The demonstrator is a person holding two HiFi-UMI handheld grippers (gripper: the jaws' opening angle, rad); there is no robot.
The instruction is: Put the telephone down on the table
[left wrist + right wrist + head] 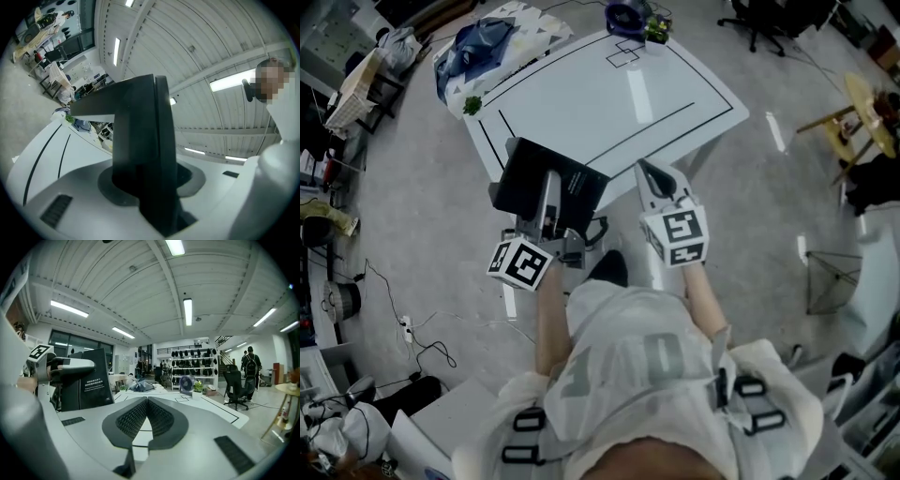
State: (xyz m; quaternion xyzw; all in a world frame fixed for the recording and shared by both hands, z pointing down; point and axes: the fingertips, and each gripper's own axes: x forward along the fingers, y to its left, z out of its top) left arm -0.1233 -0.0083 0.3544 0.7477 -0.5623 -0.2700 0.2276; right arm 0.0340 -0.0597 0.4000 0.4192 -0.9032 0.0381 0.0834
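Note:
The telephone [551, 176] is a flat black slab with small white print, held on edge over the near left corner of the white table [609, 94]. My left gripper [549, 204] is shut on its lower part. In the left gripper view the telephone [145, 136] stands upright between the jaws and hides much of the scene. My right gripper [651, 174] hovers at the table's near edge, to the right of the telephone, shut with nothing in it. The right gripper view shows its pads [136, 416] meeting, the telephone [91, 380] at left and the table [201, 404] ahead.
Black lines are marked on the tabletop. A small fan [627, 14] and a pot plant [657, 30] stand at its far end, a blue bag [478, 45] and a small plant [472, 105] at its left. An office chair [757, 19], a wooden stool [861, 111] and floor cables [412, 328] surround it.

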